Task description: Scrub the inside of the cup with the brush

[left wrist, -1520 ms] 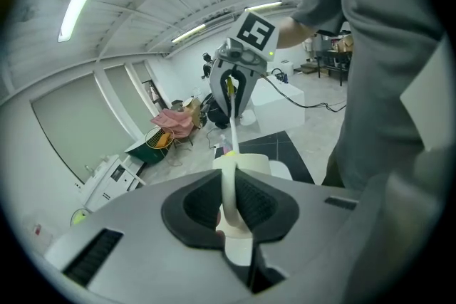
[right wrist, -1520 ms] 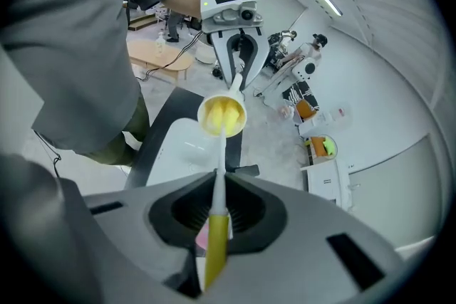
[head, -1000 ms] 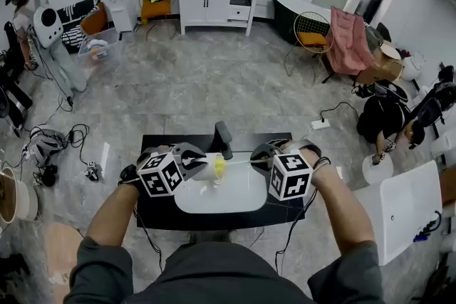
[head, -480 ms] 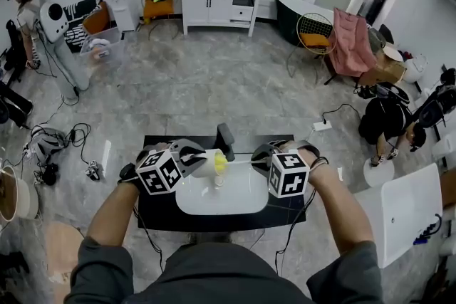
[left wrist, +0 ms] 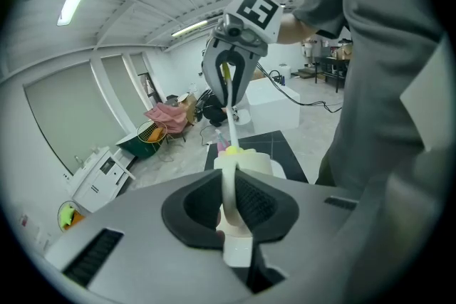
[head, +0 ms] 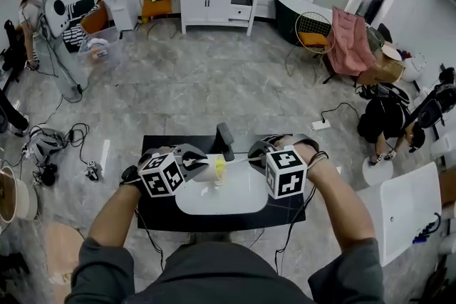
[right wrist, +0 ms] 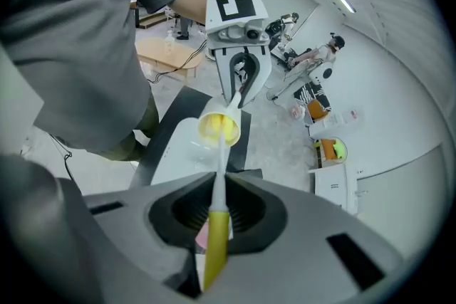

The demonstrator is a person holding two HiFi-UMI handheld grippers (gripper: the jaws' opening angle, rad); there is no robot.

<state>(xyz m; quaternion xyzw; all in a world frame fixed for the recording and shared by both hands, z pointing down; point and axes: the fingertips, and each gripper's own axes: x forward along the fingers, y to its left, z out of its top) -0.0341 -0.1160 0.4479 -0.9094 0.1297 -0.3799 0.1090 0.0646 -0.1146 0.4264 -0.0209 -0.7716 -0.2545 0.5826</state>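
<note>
A white cup (head: 206,169) lies on its side in the air over the white basin (head: 246,201). My left gripper (head: 194,164) is shut on its handle (left wrist: 229,197), with the cup body (left wrist: 249,161) just past the jaws. My right gripper (head: 255,156) is shut on the brush (right wrist: 216,238), which has a yellow grip and a white shaft. The yellow sponge head (right wrist: 217,127) sits inside the cup's mouth (right wrist: 226,123). From the left gripper view, the right gripper (left wrist: 229,75) faces me above the cup. The left gripper (right wrist: 242,78) shows behind the cup in the right gripper view.
The basin rests on a black table (head: 158,213) with a black faucet (head: 225,139) at its far edge. A white board (head: 410,213) stands to the right. Cables (head: 53,142) trail on the floor at left. People stand far left and sit far right.
My right gripper has edged slightly left toward the cup with the brush. The cup and left gripper have barely moved. The brush head stays in the cup.
</note>
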